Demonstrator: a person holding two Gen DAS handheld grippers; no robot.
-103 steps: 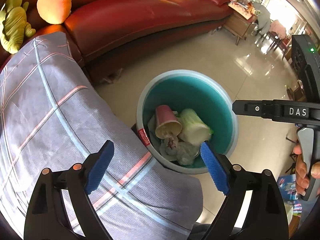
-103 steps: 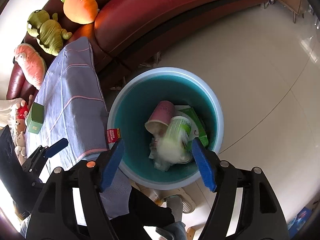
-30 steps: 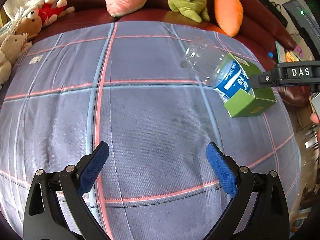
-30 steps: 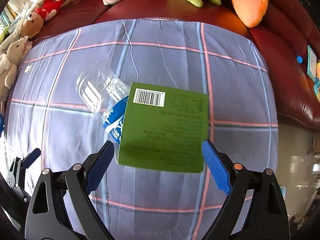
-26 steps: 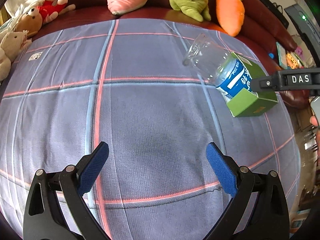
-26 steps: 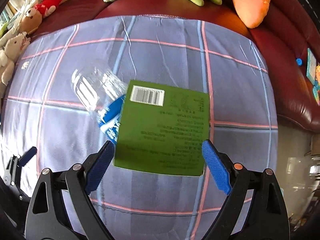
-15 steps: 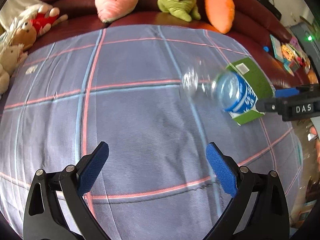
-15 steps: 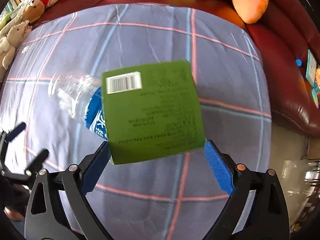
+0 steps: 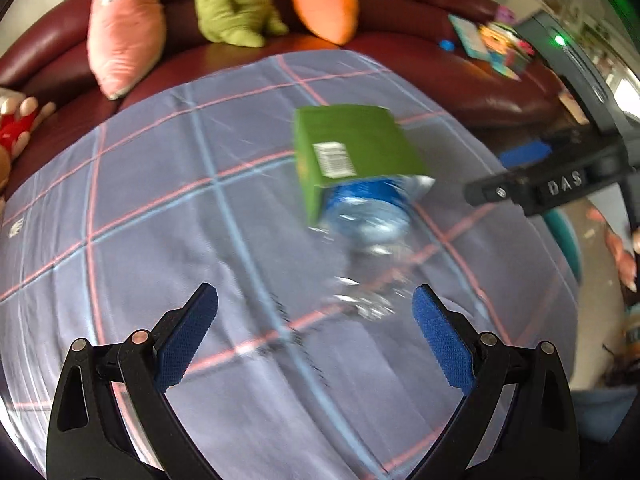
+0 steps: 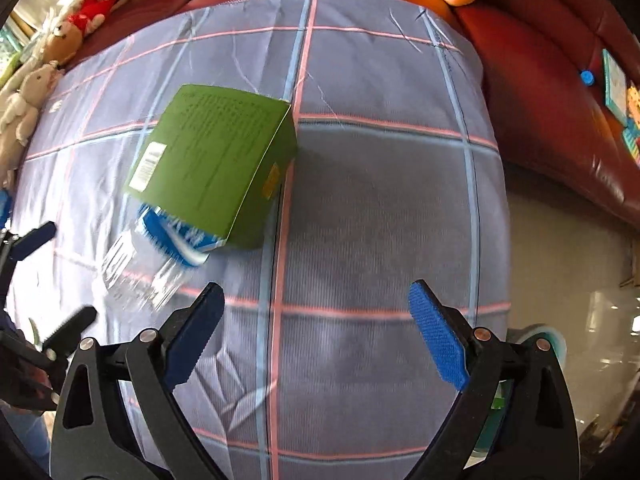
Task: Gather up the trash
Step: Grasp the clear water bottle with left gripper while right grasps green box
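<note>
Green carton [image 9: 352,148] overlapped the clear bottle [image 9: 368,236]; I held left tool [image 9: 316,336] and right tool [image 10: 316,336] apart, empty, ready for pickup.

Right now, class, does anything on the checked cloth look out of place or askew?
Yes: a clear plastic bottle lies on its side, one end hidden under the tilted green box that rests on it, on the checked cloth.
</note>
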